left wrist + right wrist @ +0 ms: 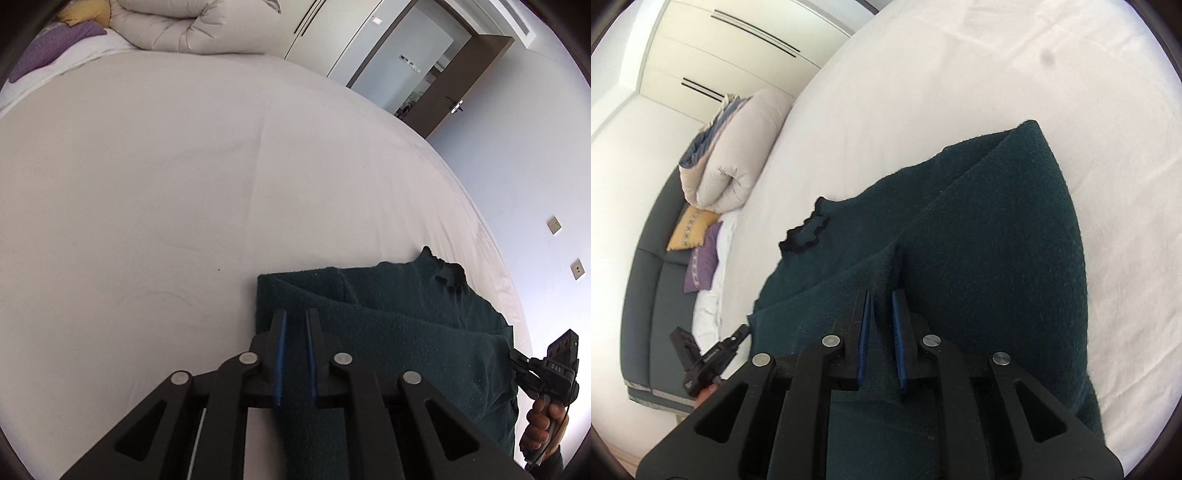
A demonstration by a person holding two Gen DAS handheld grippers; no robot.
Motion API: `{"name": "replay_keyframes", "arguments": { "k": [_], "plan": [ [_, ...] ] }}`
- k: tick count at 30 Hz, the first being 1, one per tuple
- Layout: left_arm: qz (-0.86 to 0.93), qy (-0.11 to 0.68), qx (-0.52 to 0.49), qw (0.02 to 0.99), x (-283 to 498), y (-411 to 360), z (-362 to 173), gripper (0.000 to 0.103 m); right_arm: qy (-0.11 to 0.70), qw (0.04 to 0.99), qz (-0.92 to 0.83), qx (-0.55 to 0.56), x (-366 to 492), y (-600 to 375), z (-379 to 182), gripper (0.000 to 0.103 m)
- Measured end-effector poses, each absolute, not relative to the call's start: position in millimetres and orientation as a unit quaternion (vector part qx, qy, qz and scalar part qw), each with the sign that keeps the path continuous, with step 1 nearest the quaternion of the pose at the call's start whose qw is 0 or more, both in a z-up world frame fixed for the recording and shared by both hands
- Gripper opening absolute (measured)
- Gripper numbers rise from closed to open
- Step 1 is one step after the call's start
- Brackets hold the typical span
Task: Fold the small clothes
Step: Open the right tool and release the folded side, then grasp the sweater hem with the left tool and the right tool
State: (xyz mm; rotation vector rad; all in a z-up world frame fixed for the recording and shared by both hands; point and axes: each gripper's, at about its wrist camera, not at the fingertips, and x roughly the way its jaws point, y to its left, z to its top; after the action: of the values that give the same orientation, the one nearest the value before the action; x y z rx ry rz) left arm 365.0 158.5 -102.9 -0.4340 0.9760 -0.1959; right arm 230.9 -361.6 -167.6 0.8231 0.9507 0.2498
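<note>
A dark green knitted sweater (406, 325) (997, 240) lies partly folded on a white bed sheet (147, 184) (923, 74). Its collar has a black ruffled trim (448, 277) (809, 236). My left gripper (296, 317) is shut on the sweater near its left edge, with green fabric running between the blue pads. My right gripper (881, 299) is shut on a raised ridge of the same sweater. In the left wrist view the right gripper (517, 358) meets the sweater's right edge, held by a hand (543, 424). In the right wrist view the left gripper (742, 329) shows at the sweater's other edge.
A rolled beige duvet (184, 26) (738, 155) lies at the head of the bed, beside a purple pillow (48, 48) (701, 258) and a yellow pillow (85, 13) (690, 229). A grey headboard (653, 277), white wardrobes (720, 55) and an open brown door (461, 92) surround the bed.
</note>
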Motion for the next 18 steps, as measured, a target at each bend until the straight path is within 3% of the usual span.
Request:
{"name": "replay_keyframes", "arguments": {
  "k": [6,8,9,12,16,18],
  "plan": [
    [-0.084,0.460,-0.174,0.866,350.8,147.1,-109.6,0.008,0.463,0.803,0.125,0.354,223.8,-354.6,-180.3,0.011],
    [-0.087,0.457,-0.152,0.872,331.9,142.3,-105.4,0.014,0.450,0.808,0.140,0.354,222.4,-358.5,-187.0,0.010],
    [-0.089,0.456,-0.139,0.875,321.3,139.5,-103.3,0.020,0.445,0.810,0.144,0.354,221.0,-360.7,-188.4,0.010],
    [-0.071,0.461,-0.091,0.880,287.2,131.8,-100.2,0.057,0.440,0.813,0.122,0.362,211.0,-367.4,-186.1,0.010],
    [-0.065,0.469,-0.085,0.876,232.8,133.3,-98.3,0.063,0.439,0.822,0.074,0.355,178.7,-380.4,-168.0,0.014],
    [-0.065,0.463,-0.116,0.877,199.9,140.1,-91.2,0.065,0.426,0.830,0.070,0.354,148.9,-389.4,-154.9,0.028]
  ]
}}
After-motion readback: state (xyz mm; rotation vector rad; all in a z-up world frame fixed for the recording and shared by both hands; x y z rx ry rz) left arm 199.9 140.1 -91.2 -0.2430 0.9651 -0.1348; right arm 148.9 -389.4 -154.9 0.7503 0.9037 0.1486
